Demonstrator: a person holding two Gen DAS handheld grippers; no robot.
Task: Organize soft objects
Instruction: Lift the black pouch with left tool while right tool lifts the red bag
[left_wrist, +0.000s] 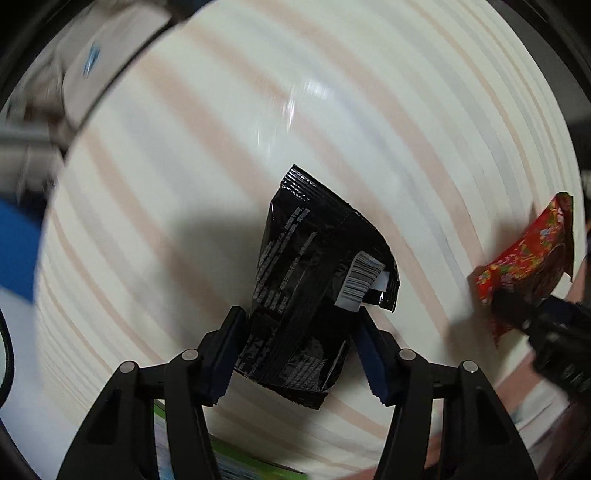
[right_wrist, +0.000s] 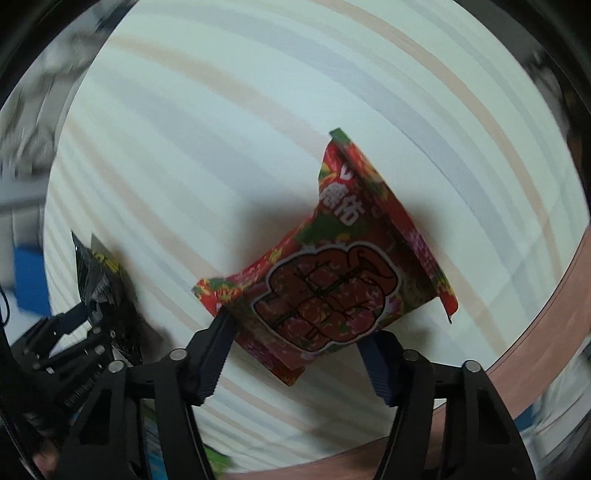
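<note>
My left gripper (left_wrist: 299, 354) is shut on a black snack packet (left_wrist: 314, 273) with a barcode label and holds it above a striped white sheet (left_wrist: 221, 155). My right gripper (right_wrist: 295, 354) is shut on a red snack packet (right_wrist: 332, 266) with a printed picture, also held above the sheet. The red packet shows in the left wrist view (left_wrist: 532, 251) at the far right, with the right gripper (left_wrist: 517, 306) under it. The black packet shows in the right wrist view (right_wrist: 99, 273) at the far left, in the left gripper (right_wrist: 92, 321).
The striped sheet (right_wrist: 221, 110) fills both views. A green and white box (left_wrist: 236, 461) lies below the left gripper. A blue object (left_wrist: 18, 251) sits at the left edge. A pink band (right_wrist: 535, 314) borders the sheet at the right.
</note>
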